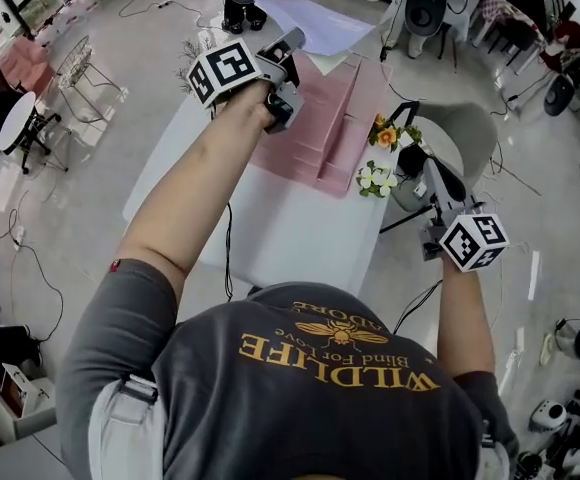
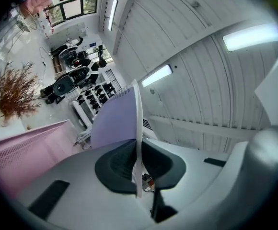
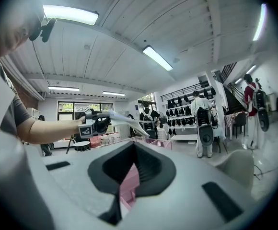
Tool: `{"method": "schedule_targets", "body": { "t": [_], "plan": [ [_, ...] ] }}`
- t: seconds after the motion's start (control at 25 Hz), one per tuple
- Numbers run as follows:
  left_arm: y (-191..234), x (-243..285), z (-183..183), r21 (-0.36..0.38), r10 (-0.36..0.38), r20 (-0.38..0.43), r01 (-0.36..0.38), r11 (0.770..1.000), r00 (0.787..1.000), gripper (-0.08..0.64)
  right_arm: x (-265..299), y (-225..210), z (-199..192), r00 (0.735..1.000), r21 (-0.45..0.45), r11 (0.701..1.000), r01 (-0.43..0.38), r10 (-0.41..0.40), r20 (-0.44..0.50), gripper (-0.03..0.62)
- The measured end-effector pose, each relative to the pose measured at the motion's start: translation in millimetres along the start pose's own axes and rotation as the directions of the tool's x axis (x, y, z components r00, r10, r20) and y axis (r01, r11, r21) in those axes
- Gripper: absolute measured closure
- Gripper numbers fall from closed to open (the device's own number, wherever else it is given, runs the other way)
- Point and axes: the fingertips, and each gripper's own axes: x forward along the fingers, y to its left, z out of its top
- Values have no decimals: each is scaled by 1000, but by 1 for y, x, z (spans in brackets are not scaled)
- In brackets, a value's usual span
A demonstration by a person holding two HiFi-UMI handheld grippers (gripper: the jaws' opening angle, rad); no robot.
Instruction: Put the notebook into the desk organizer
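While the left tongs [image 2: 138, 169] are clenching the notebook [image 2: 114, 121] above the pink desk organizer [image 1: 322, 133] on the desk [image 1: 275, 230], the right tongs [image 3: 131, 176] are hanging slightly parted, empty.

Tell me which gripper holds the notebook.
The left gripper: its jaws clamp the notebook, while the right gripper has its jaws apart, empty.

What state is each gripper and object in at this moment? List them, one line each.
left gripper: shut on the notebook's edge.
right gripper: open, nothing between its jaws, off to the side of the table.
notebook: held in the air, not yet in the organizer.
desk organizer: standing on the table, no notebook in it.
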Motion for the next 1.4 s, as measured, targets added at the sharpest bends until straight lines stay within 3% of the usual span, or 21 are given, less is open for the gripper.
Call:
{"method": "schedule_targets", "body": {
  "t": [0.12,0.28,0.36,0.52,0.6,0.72,0.84,0.88,0.96,1.04,1.12,1.24,1.4],
  "plan": [
    [62,-24,-44,-53,138,-54,-141,989,989,529,1,1,-3,1000,5,1000,-5,5,0,592],
    [136,-66,-94,-134,388,-129,-403,905,913,516,1,0,-4,1000,6,1000,-9,9,1,592],
    [148,-75,-102,-102,449,-142,-464,880,882,511,3,1,-4,1000,9,1000,-11,11,3,592],
    [148,-72,-103,-9,504,-129,-509,861,854,494,5,6,-3,1000,7,1000,-23,23,8,592],
    [151,-70,-105,57,537,-129,-535,843,833,482,5,9,-2,1000,4,1000,-29,29,9,592],
    [159,-76,-115,199,604,-163,-574,794,780,437,1,12,-1,999,-2,999,-32,32,12,592],
    [158,-81,-126,366,655,-197,-565,740,730,294,-5,10,1,1000,-2,1000,-25,25,15,592],
    [158,-81,-129,434,673,-199,-552,712,712,255,-7,9,1,1000,-1,1000,-22,22,16,592],
    [157,-83,-132,570,714,-178,-521,636,677,177,-9,10,1,1000,1,1000,-20,20,17,592],
    [155,-86,-132,660,740,-145,-493,567,657,160,-12,13,1,1000,-1,1000,-23,23,15,592],
    [152,-87,-134,689,740,-138,-473,549,658,149,-13,15,1,1000,-5,1000,-27,27,11,592],
    [139,-89,-131,691,715,-132,-453,563,687,147,-15,13,1,1000,-10,1000,-24,25,12,592],
    [104,-90,-121,688,619,-123,-382,617,776,149,-16,11,4,1000,-15,1000,-19,20,20,592]
  ]
}}
